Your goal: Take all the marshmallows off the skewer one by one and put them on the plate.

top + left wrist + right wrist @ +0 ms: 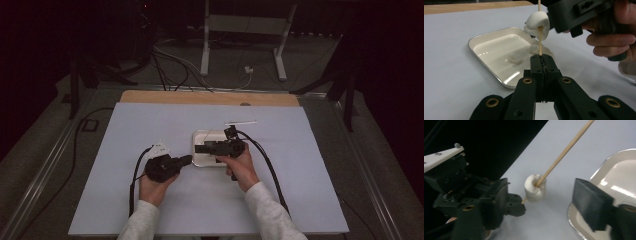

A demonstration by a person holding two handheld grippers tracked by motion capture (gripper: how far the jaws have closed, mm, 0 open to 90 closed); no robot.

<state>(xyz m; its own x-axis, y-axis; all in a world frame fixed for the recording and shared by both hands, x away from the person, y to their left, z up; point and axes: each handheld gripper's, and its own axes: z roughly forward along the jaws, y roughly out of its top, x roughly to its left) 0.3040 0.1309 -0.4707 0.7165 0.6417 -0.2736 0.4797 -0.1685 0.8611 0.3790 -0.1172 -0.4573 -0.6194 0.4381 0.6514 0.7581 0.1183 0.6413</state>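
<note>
My left gripper (541,58) is shut on the lower end of a thin wooden skewer (539,42), which stands nearly upright. A white marshmallow (536,25) is threaded on the skewer a little above the jaws. My right gripper (201,148) reaches in from the right at the marshmallow's height, over the left part of a white enamel tray (486,40). In the right gripper view the marshmallow (535,188) sits beside the one black jaw that shows, with a gap between them, so this gripper is open. Two more marshmallows (514,58) lie in the tray.
The tray (196,136) sits at the middle of a pale sheet (125,200) that covers the table. A thin white strip (240,122) lies just behind the tray. A wooden edge (165,96) runs along the table's far side, with cables and a stand on the floor beyond.
</note>
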